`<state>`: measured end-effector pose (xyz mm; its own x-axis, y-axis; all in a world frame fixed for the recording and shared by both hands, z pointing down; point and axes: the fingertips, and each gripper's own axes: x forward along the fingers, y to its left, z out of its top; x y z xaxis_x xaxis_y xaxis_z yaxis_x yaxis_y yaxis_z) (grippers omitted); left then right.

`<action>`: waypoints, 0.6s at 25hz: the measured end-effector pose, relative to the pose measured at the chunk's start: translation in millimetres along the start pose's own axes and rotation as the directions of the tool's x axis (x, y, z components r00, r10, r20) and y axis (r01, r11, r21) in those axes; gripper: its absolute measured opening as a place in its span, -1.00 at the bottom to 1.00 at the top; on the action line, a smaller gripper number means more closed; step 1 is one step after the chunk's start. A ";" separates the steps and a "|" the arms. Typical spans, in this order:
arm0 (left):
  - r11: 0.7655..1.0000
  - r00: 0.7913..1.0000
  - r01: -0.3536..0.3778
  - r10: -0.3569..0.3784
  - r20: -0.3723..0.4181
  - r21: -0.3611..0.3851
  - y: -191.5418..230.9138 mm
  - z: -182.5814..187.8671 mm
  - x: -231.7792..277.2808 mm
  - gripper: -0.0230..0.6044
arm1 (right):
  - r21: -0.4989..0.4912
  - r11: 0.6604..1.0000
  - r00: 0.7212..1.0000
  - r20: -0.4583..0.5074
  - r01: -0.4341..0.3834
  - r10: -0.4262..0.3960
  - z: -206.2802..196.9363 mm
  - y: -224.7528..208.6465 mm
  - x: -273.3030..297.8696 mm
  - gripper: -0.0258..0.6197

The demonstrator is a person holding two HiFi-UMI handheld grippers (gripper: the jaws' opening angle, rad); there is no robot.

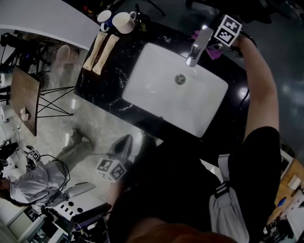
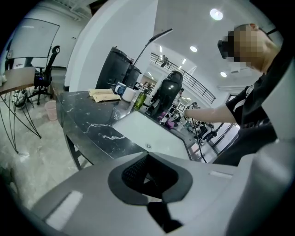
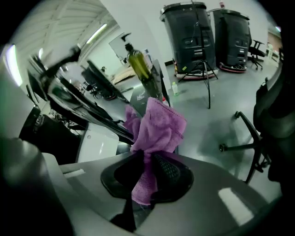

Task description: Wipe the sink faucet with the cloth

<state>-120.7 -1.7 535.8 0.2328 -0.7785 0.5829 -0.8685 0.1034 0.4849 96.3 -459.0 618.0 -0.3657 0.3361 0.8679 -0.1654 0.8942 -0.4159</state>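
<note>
The right gripper (image 3: 148, 163) pinched the cloth (image 3: 156, 125), half hidden behind the faucet (image 1: 198, 45) from overhead, while the left gripper (image 2: 147, 175) sat closed, empty.

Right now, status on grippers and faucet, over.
Right gripper shut on purple cloth, up beside faucet; contact unclear. Left gripper shut, empty, held low. Green bottle stands beyond, apart.

Black veined countertop (image 1: 118, 71). Past its left edge: glossy pale floor (image 1: 95, 124), wooden table (image 1: 23, 102). Round ceiling lights (image 2: 216, 14) overhead.
</note>
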 end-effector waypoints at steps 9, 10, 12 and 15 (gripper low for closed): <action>1.000 1.000 0.006 -0.006 -0.005 -0.005 0.2 -2.1 3.5 -0.95 | -0.036 0.999 0.999 -0.015 0.030 -0.031 0.5 0.1 9.7 -0.70; 1.000 1.000 0.011 -0.011 -0.005 -0.004 -0.5 -2.3 3.6 -0.95 | -0.034 0.999 0.999 -0.009 0.039 -0.040 -0.8 0.3 9.3 -0.70; 1.000 1.000 0.020 -0.020 -0.002 -0.002 -1.1 -1.4 3.1 -0.95 | -0.021 0.998 0.998 0.010 0.064 -0.064 -5.3 -0.2 7.7 -0.70; 1.000 1.000 0.026 -0.026 0.005 0.013 1.2 1.1 -0.8 -0.95 | 0.016 0.994 0.992 0.074 0.104 -0.105 -6.4 -0.5 6.1 -0.70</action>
<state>-122.4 -1.6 535.1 0.2530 -0.7839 0.5670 -0.8679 0.0751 0.4910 100.0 -455.5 625.3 -0.4134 0.2178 0.8841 -0.2169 0.9195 -0.3279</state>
